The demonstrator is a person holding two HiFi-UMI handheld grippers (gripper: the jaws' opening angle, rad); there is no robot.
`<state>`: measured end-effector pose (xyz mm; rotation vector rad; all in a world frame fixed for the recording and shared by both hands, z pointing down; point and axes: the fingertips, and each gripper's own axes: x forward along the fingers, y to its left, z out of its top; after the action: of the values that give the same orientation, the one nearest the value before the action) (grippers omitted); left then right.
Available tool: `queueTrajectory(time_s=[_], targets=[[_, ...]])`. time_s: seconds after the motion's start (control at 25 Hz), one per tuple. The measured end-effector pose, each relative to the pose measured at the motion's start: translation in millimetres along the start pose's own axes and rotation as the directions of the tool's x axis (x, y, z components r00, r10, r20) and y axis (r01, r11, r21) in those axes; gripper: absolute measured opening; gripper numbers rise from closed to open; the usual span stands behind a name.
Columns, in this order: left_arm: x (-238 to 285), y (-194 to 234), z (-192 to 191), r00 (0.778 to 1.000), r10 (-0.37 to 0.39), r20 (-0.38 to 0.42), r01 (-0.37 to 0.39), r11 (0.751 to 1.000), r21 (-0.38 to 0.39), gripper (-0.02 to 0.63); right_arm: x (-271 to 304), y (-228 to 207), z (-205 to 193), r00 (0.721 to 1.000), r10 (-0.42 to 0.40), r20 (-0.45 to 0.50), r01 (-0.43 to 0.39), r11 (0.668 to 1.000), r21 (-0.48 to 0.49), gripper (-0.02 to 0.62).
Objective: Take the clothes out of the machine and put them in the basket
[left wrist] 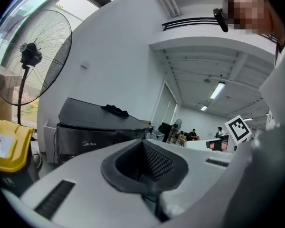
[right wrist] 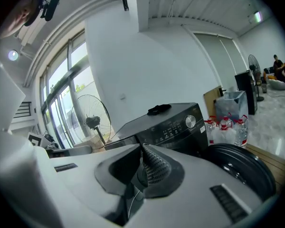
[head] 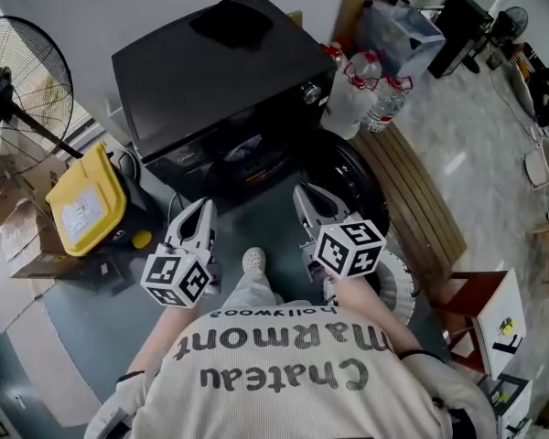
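The black front-loading washing machine [head: 220, 71] stands ahead of me, its round door [head: 357, 176] swung open to the right. Its drum opening [head: 247, 149] is dark, and I cannot make out the clothes inside. A dark cloth [head: 231, 21] lies on the machine's top. A white perforated basket [head: 398, 286] sits on the floor at my right. My left gripper [head: 201, 210] and right gripper [head: 304, 195] hover side by side in front of the opening, both shut and empty. The left gripper view shows the left gripper [left wrist: 145, 144] facing the machine [left wrist: 95, 127]. In the right gripper view the right gripper [right wrist: 143, 148] faces the machine [right wrist: 171, 122] and its door [right wrist: 242, 167].
A standing fan [head: 23, 80] and a yellow bin [head: 87, 199] are on the left, next to cardboard boxes. Water bottles [head: 366, 85] stand right of the machine, beside a wooden pallet [head: 421, 190]. A person's shoe [head: 253, 262] rests on the floor between the grippers.
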<state>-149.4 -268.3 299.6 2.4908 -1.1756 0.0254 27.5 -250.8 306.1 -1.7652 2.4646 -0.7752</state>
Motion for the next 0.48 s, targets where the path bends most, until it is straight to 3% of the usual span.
queueTrajectory(time_s=[0.16,0.48], targets=[[31.9,12.8,24.3,0.999,-0.048,0.023,0.048,0.999,-0.008,0.006,30.7,-2.1,27.4,0.998,0.039,0.056,-0.039,0.999,-0.001,0.04],[83.7,31.2,70.4,0.989,-0.132,0.067,0.128,0.99,0.067,0.006,84.3,-3.2,73.5,0.985,0.096,0.143,-0.088,0.994,-0.062,0.04]])
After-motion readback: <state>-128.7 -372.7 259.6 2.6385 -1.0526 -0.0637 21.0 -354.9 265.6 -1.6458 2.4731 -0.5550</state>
